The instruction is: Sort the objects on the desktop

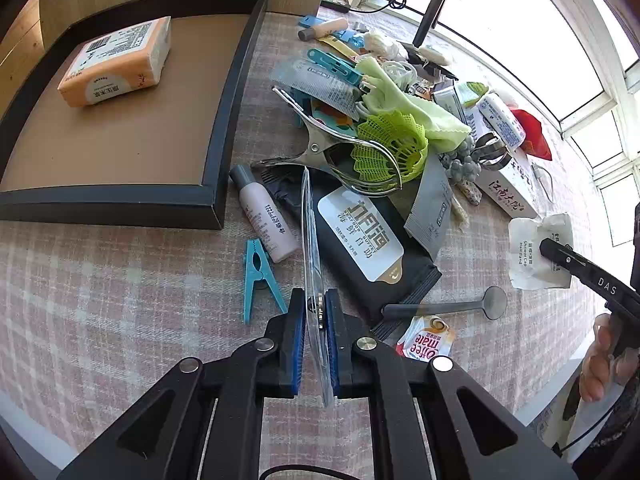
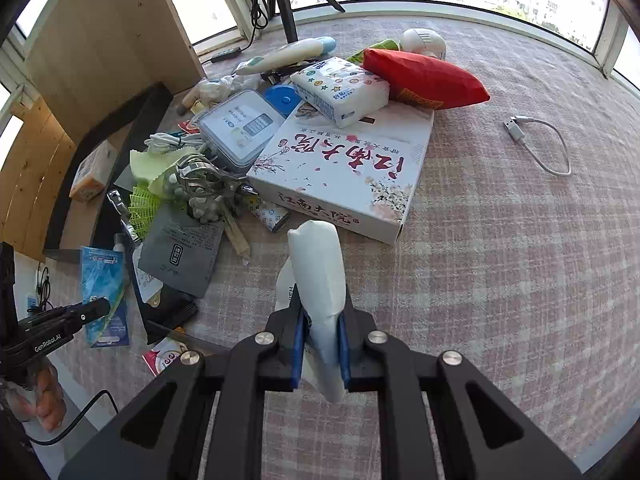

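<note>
My left gripper (image 1: 315, 312) is shut on a flat clear plastic packet (image 1: 311, 248), held edge-on above the checked tablecloth; in the right wrist view it shows as a blue packet (image 2: 105, 292). My right gripper (image 2: 320, 316) is shut on a white shower cap packet (image 2: 320, 276), lifted just in front of the pile; it also shows in the left wrist view (image 1: 538, 252). A black tray (image 1: 236, 92) at the left holds an orange tissue pack (image 1: 116, 60). The pile of desktop objects lies right of the tray.
The pile includes a black seafood packet (image 1: 368, 248), a metal clip (image 1: 332, 152), a small bottle (image 1: 266, 216), a blue peg (image 1: 258, 276), a grey spoon (image 1: 448, 308), a white flowered box (image 2: 344, 172), a red pouch (image 2: 424, 80) and a white cable (image 2: 540, 144).
</note>
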